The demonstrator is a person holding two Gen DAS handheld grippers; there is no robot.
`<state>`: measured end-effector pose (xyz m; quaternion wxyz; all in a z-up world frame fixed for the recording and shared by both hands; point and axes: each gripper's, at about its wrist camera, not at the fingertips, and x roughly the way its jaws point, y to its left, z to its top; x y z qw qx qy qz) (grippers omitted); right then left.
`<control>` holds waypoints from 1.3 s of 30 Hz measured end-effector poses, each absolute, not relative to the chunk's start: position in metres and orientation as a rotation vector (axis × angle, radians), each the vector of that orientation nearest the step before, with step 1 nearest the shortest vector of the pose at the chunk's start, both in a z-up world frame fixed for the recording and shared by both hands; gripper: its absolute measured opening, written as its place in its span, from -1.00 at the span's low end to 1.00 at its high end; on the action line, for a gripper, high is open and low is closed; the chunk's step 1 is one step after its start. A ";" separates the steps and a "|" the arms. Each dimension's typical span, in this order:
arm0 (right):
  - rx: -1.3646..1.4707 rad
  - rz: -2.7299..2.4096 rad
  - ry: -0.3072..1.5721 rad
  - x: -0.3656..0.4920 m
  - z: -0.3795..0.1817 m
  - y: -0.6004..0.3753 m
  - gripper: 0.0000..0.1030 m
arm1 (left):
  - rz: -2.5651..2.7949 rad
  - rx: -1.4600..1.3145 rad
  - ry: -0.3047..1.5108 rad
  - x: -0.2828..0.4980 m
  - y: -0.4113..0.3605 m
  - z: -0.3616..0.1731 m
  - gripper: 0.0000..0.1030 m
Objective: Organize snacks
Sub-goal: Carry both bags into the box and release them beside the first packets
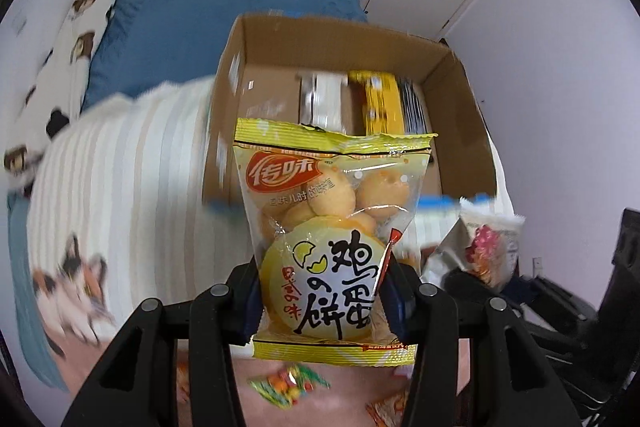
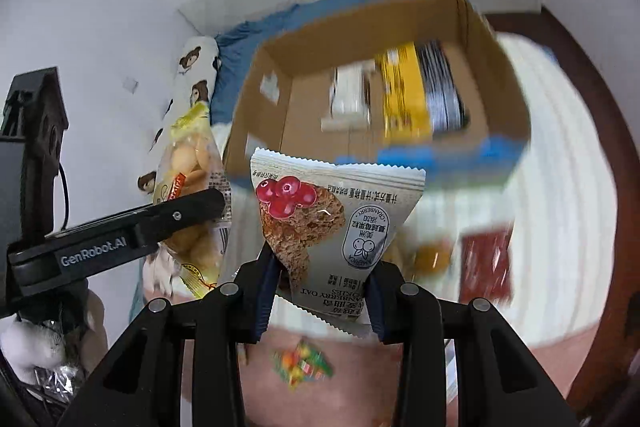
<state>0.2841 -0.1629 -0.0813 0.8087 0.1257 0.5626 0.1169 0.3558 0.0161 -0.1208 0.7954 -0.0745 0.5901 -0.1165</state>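
My left gripper (image 1: 326, 303) is shut on a yellow bag of egg biscuits (image 1: 332, 227), held upright above the bed in front of an open cardboard box (image 1: 460, 107). My right gripper (image 2: 320, 291) is shut on a white cranberry oat cookie packet (image 2: 332, 227), also raised before the cardboard box (image 2: 260, 99). Inside the box stand a white pack (image 1: 324, 99), a yellow pack (image 1: 380, 99) and a dark striped pack (image 1: 414, 107). In the right wrist view the left gripper's finger (image 2: 180, 215) and the biscuit bag (image 2: 192, 163) show at the left. The cookie packet (image 1: 488, 247) shows at the right of the left wrist view.
The box sits on a striped blanket (image 1: 120, 167) on a bed with a blue pillow (image 1: 200, 19). Loose snacks lie below: a colourful candy pack (image 2: 302, 367), a red packet (image 2: 486, 263) and an orange one (image 2: 432, 255). A wooden bed frame (image 2: 592, 107) curves at right.
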 end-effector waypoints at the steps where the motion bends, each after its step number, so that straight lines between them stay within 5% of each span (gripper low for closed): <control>1: 0.255 0.248 1.203 0.298 -0.081 -0.161 -0.20 | -0.241 -0.146 1.273 0.370 0.014 -0.120 -0.11; 11: 0.222 0.241 1.325 0.419 -0.130 -0.147 -0.20 | -0.198 -0.157 1.494 0.481 0.015 -0.186 -0.11; 25: 0.185 0.269 1.568 0.457 -0.224 -0.133 -0.17 | -0.146 -0.161 1.683 0.502 0.017 -0.259 -0.10; 27: 0.206 0.246 1.608 0.461 -0.233 -0.137 0.37 | -0.158 -0.176 1.681 0.503 0.015 -0.261 -0.05; 28: 0.201 0.228 1.614 0.463 -0.235 -0.140 0.85 | -0.158 -0.173 1.675 0.503 0.015 -0.259 0.04; 31: 0.194 0.209 1.621 0.461 -0.235 -0.143 0.90 | -0.180 -0.206 1.679 0.503 0.015 -0.257 0.45; 35: 0.175 0.182 1.606 0.457 -0.224 -0.150 0.90 | -0.177 -0.160 1.653 0.499 0.008 -0.248 0.56; 36: 0.176 0.177 1.598 0.455 -0.219 -0.153 0.90 | -0.178 -0.158 1.649 0.498 0.007 -0.246 0.81; 39: 0.169 0.152 1.572 0.453 -0.209 -0.160 0.90 | -0.187 -0.165 1.636 0.496 0.004 -0.239 0.84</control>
